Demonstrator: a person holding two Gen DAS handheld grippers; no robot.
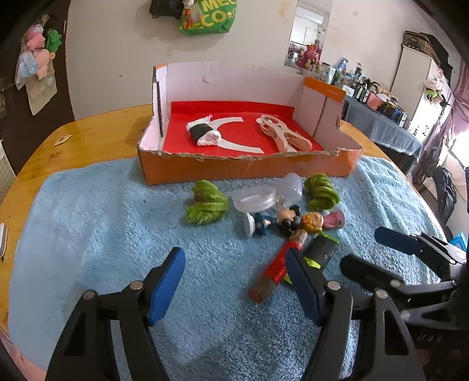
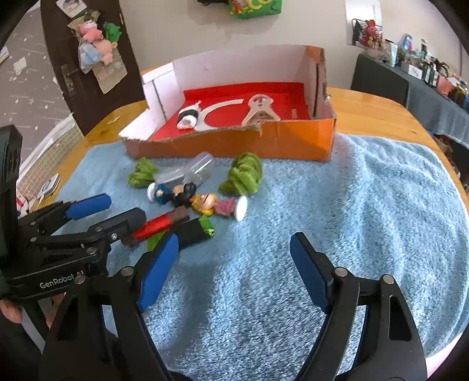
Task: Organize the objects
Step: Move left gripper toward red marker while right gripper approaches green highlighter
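An orange box (image 1: 249, 168) with a red floor stands at the far edge of a blue towel (image 1: 102, 234); it holds a rolled sock (image 1: 203, 133) and wooden pliers (image 1: 285, 134). Before it lie two green yarn bundles (image 1: 206, 203) (image 1: 321, 192), a clear plastic case (image 1: 263, 197), a Mickey figure (image 1: 275, 222), a blonde doll figure (image 1: 319, 221), a red-and-brown stick (image 1: 274, 271) and a black packet (image 1: 321, 249). My left gripper (image 1: 234, 284) is open and empty, just short of the stick. My right gripper (image 2: 231, 269) is open and empty over bare towel.
The towel lies on a wooden table (image 1: 96, 129). A wall and a dark door (image 2: 88, 58) with hanging plush toys stand behind. A cluttered side table (image 1: 381, 117) is at the right. A green bag (image 1: 208, 17) hangs on the wall.
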